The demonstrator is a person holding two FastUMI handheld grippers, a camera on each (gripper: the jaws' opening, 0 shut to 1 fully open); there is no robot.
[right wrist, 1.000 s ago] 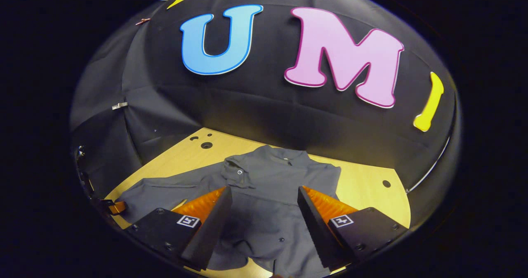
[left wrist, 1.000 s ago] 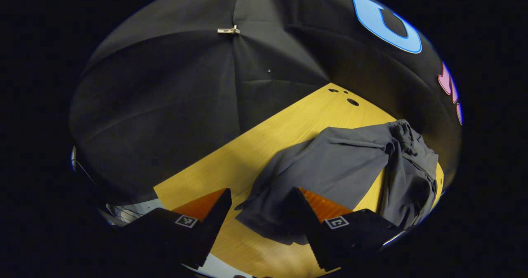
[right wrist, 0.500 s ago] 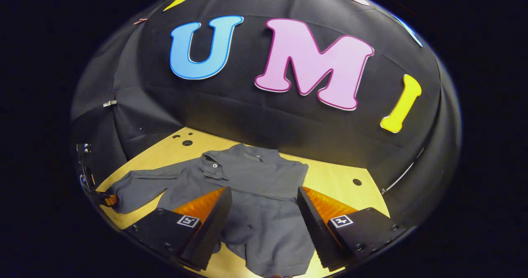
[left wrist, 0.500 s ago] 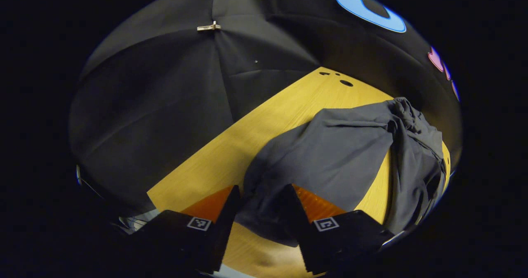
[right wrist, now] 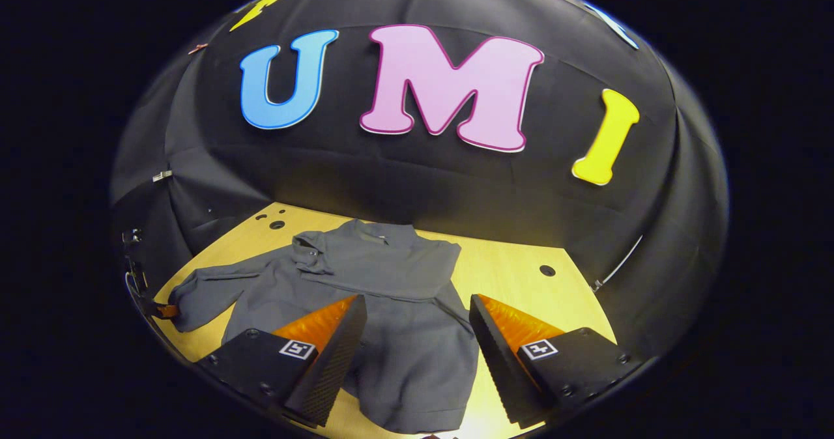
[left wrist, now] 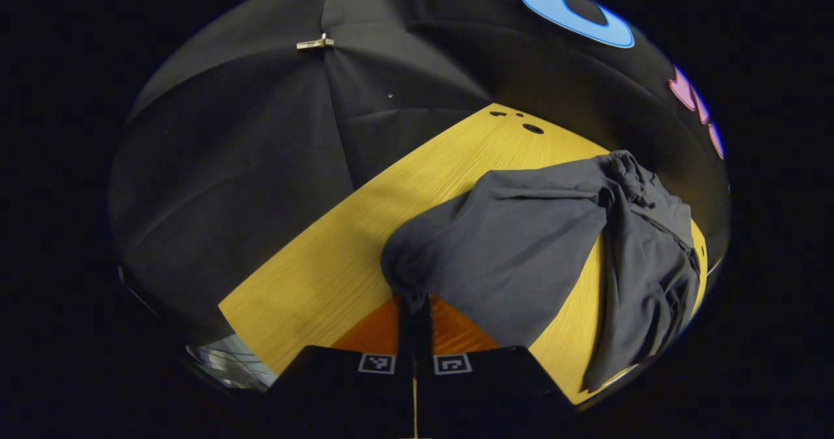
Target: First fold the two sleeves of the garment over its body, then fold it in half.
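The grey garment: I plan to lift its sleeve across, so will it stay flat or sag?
Probably sag: the grey garment already drapes in soft folds. It looks light and thin, and the left tongs, pinching the sleeve end, bunch it. It may drag on the wooden table.

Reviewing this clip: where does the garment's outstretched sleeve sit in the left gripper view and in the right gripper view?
Left gripper view: the sleeve runs from centre to right, its cuff pinched in the left gripper.
Right gripper view: the sleeve lies at far left.
Shared landmark: the table holes.

Dim booth, warm overhead light on table [right wrist: 521,263]; fisheye-bent edges, sharp focus.
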